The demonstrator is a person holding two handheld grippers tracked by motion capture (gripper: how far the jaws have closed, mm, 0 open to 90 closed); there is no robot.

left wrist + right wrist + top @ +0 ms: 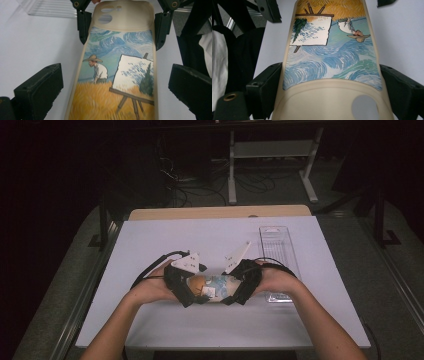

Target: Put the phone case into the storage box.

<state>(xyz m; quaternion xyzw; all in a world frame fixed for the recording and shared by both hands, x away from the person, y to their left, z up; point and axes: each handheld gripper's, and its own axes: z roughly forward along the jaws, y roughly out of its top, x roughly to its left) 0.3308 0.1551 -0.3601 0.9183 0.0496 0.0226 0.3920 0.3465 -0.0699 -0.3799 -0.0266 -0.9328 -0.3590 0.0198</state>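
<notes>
Phone case [214, 287], painted side up, mid-table near edge, long axis left–right between both grippers. Right gripper [239, 287] clamped across camera-hole end; left gripper [192, 292] jaws wide, flanking opposite end, not touching.

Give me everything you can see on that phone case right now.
The phone case is cream-coloured and looks like soft plastic, printed with a painted scene: a man in a straw hat, an easel with a canvas, a yellow field and a swirling blue sky. Its plain end has camera cutouts. It lies between the two grippers over the white table, painted side up. The right gripper clamps the cutout end on both edges; the left gripper straddles the field end, its jaws standing clear of the case.
</notes>
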